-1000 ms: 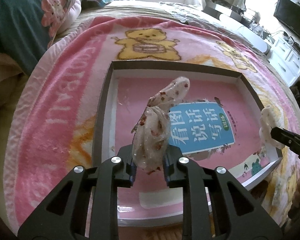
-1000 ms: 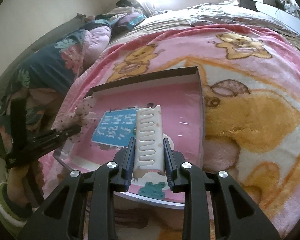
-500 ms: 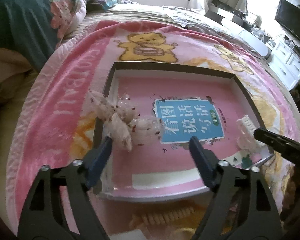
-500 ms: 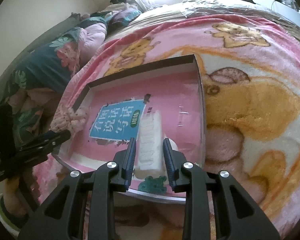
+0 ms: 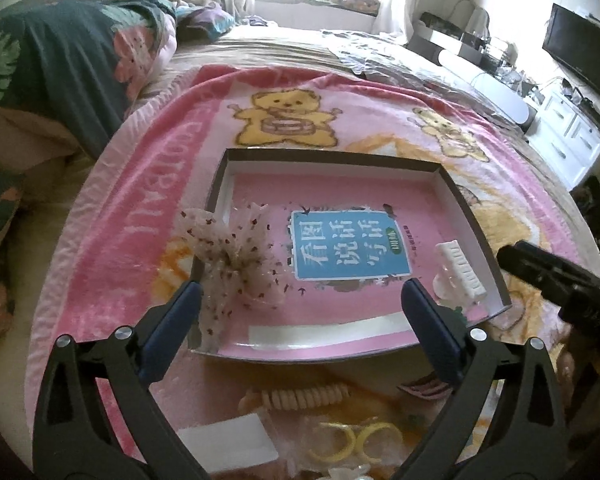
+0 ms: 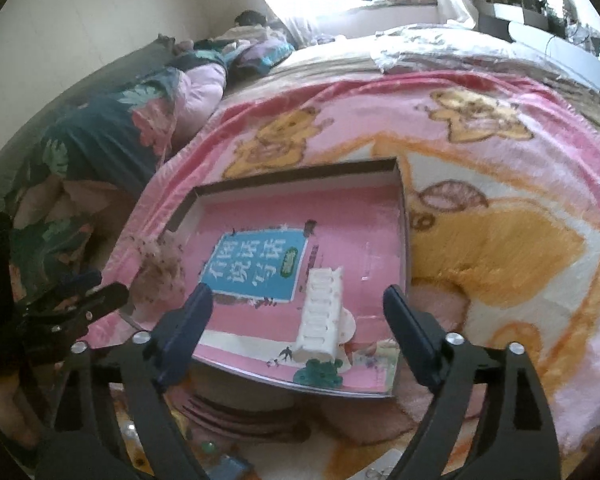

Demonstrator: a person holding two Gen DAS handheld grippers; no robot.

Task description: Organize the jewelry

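A shallow box (image 5: 466,216) with a pink book cover inside lies on the pink bear blanket. A sheer spotted scrunchie (image 5: 236,256) rests over the box's near left rim; it also shows in the right wrist view (image 6: 160,268). A white claw hair clip (image 5: 458,272) lies in the box's near right corner, also seen in the right wrist view (image 6: 320,316). My left gripper (image 5: 300,316) is open and empty just in front of the box. My right gripper (image 6: 296,320) is open, its fingers either side of the clip, apart from it.
On the blanket in front of the box lie a beige spiral hair tie (image 5: 300,394), yellow rings (image 5: 352,442), a white card (image 5: 228,446) and a dark pink comb clip (image 5: 424,390). A folded dark floral quilt (image 5: 60,68) lies at the left.
Both grippers opened. The left let the scrunchie drop onto the box's left rim and pulled back; the right let the white clip go in the box's near right corner.
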